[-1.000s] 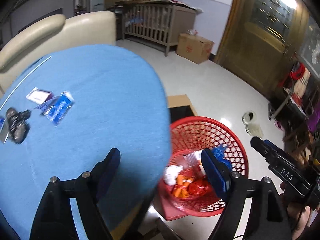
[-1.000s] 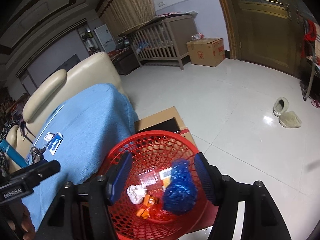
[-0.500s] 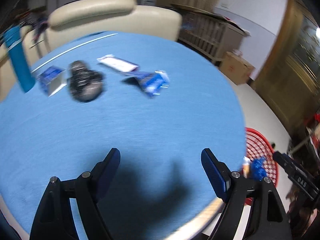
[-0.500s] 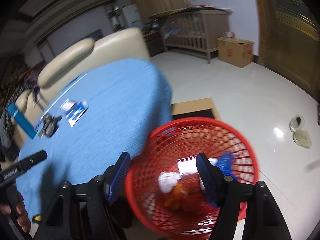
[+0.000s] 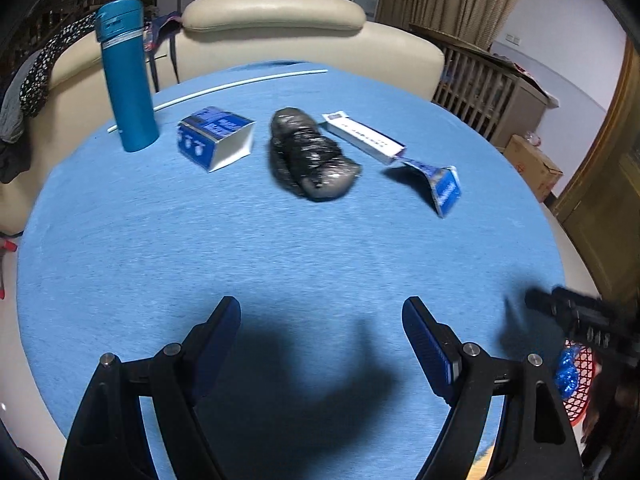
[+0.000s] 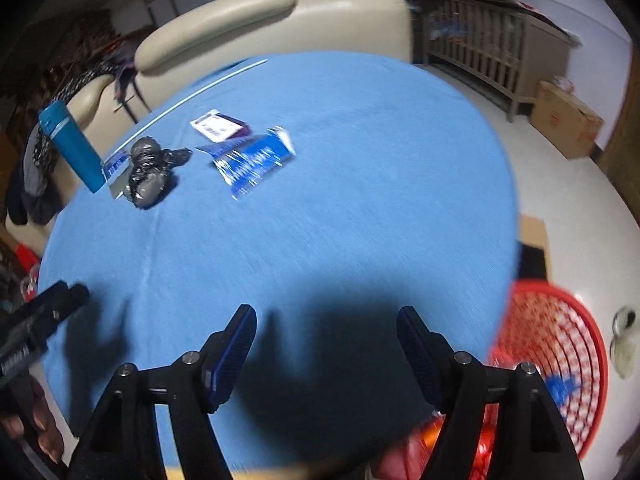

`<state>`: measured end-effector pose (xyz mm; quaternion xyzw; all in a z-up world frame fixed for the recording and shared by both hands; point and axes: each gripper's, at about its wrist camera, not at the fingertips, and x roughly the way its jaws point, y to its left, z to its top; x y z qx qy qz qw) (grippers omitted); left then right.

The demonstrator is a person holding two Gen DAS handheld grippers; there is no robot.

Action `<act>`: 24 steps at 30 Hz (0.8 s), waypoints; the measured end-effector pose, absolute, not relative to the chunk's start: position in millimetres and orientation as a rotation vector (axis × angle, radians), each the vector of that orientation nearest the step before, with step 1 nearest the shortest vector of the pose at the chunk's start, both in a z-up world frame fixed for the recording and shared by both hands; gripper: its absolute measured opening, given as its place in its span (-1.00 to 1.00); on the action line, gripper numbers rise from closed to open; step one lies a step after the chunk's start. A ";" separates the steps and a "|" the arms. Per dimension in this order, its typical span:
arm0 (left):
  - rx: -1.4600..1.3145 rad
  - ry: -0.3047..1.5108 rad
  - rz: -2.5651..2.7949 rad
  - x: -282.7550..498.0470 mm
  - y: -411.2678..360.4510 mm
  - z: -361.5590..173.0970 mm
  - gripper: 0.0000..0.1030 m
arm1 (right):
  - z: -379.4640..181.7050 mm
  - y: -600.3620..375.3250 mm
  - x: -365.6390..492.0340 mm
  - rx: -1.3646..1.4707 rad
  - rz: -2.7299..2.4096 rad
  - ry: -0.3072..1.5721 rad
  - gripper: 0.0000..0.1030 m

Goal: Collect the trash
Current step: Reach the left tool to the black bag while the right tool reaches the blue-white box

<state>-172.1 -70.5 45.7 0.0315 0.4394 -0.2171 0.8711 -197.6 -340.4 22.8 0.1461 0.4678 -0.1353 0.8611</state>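
Observation:
On the round blue table (image 5: 280, 264) lie a crumpled black plastic bag (image 5: 310, 156), a blue and white carton (image 5: 216, 142), a flat white box (image 5: 362, 138) and a blue wrapper (image 5: 442, 186), all at the far side. My left gripper (image 5: 320, 324) hangs open over the bare near part of the table, holding nothing. My right gripper (image 6: 326, 334) is over the near table edge, its jaws opening with nothing between them. The red mesh basket (image 6: 560, 364) with trash stands on the floor at the right. The black bag (image 6: 148, 174) and blue wrapper (image 6: 252, 160) show far ahead.
A tall teal flask (image 5: 126, 76) stands at the table's far left. A cream sofa (image 5: 280, 40) runs behind the table. A wooden crib (image 5: 484, 88) and a cardboard box (image 5: 532, 166) stand at the right on the white floor (image 6: 580, 216).
Both grippers have swung left from over the red basket to over the blue table. The trash items now lie ahead of them. The right jaws stand slightly wider.

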 end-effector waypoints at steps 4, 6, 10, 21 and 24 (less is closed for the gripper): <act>0.038 0.933 -0.439 -162.6 -55.7 40.2 0.62 | 26.6 -336.6 -154.3 0.254 -0.242 1.005 0.47; 0.027 0.941 -0.428 -158.2 -49.4 38.0 0.62 | 31.3 -331.2 -129.5 0.196 -0.213 1.011 0.47; -0.001 0.957 -0.403 -147.3 -36.8 32.9 0.62 | 38.7 -320.8 -84.6 0.082 -0.146 1.026 0.47; -0.026 0.975 -0.380 -119.9 -31.5 29.0 0.62 | 26.5 -314.5 -3.0 -0.118 -0.034 1.082 0.47; -0.025 0.978 -0.386 -112.6 -37.9 29.1 0.62 | 10.8 -321.2 5.7 -0.113 -0.037 1.108 0.47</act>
